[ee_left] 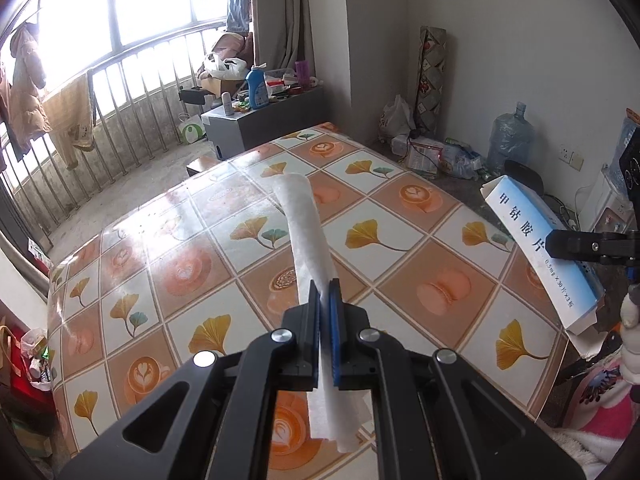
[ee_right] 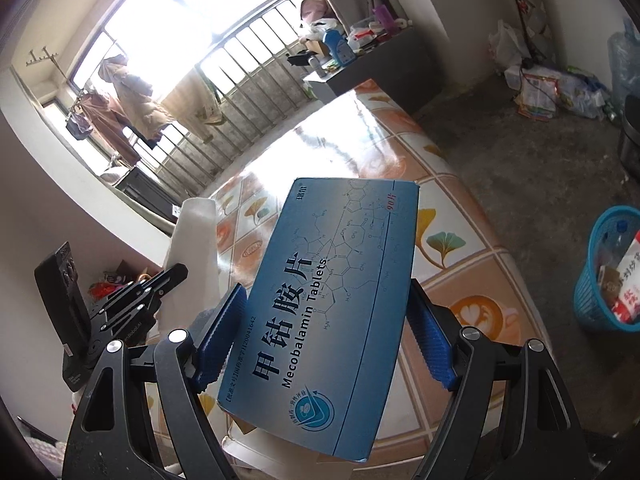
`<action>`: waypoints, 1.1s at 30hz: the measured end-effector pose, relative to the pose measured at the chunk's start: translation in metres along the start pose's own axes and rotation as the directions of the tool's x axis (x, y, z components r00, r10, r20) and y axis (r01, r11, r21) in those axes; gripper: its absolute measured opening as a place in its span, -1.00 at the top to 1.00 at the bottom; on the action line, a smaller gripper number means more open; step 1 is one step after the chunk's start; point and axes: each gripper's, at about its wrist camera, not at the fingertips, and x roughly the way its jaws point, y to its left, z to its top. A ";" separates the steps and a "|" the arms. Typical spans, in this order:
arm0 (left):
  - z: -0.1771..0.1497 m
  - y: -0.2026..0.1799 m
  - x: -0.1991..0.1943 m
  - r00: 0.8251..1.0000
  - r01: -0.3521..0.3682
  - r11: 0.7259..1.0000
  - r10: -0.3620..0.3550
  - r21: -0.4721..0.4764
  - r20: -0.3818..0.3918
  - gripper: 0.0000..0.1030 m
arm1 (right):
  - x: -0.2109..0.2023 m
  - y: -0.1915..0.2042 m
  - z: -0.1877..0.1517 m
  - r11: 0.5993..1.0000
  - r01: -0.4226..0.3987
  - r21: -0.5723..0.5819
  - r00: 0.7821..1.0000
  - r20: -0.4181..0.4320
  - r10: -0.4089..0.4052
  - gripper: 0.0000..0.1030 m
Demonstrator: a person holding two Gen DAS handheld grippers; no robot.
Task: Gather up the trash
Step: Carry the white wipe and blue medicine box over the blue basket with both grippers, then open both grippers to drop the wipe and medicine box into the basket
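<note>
My left gripper (ee_left: 325, 292) is shut on a folded white paper towel (ee_left: 306, 224), which sticks up and forward above the table with the tiled leaf-and-coffee cloth (ee_left: 180, 264). The same paper towel (ee_right: 196, 236) shows at the left of the right wrist view, with the left gripper (ee_right: 176, 270) below it. My right gripper (ee_right: 328, 300) is shut on a blue medicine box (ee_right: 336, 276) printed "Mecobalamin Tablets", its blue pads pressing both long sides. That medicine box (ee_left: 536, 248) hangs over the table's right edge in the left wrist view. A blue waste basket (ee_right: 608, 272) with rubbish stands on the floor at the right.
A grey cabinet (ee_left: 272, 120) loaded with bottles stands beyond the table's far end by the balcony railing (ee_left: 132, 104). Bags, packets and a large water bottle (ee_left: 512, 136) lie along the right wall. A white-gloved hand (ee_left: 632, 320) shows at the right edge.
</note>
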 end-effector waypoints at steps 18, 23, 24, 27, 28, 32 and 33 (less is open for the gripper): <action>0.142 -0.192 0.109 0.843 0.535 0.837 -0.521 0.112 -0.136 0.92 | -0.122 -0.186 0.018 0.845 0.268 0.462 0.867 0.267 -0.421 -0.46; 0.159 -0.281 0.170 0.742 0.655 0.748 -0.610 0.107 -0.278 0.92 | -0.120 -0.247 0.009 0.734 0.329 0.594 0.816 0.211 -0.538 -0.46; 0.161 -0.297 0.182 0.721 0.675 0.731 -0.625 0.100 -0.300 0.92 | -0.117 -0.258 0.010 0.718 0.335 0.610 0.810 0.203 -0.550 -0.46; 0.167 -0.345 0.214 0.675 0.712 0.695 -0.641 0.097 -0.364 0.92 | -0.108 -0.290 0.013 0.676 0.361 0.642 0.790 0.174 -0.588 -0.48; 0.168 -0.359 0.225 0.663 0.722 0.685 -0.645 0.097 -0.379 0.92 | -0.104 -0.300 0.014 0.666 0.366 0.650 0.788 0.165 -0.593 -0.50; 0.162 -0.414 0.279 0.588 0.761 0.646 -0.649 0.059 -0.483 0.61 | -0.083 -0.351 0.008 0.633 0.360 0.685 0.800 0.123 -0.587 -0.58; 0.156 -0.426 0.294 0.579 0.759 0.650 -0.637 0.048 -0.509 0.16 | -0.076 -0.364 0.003 0.622 0.358 0.696 0.801 0.114 -0.588 -0.59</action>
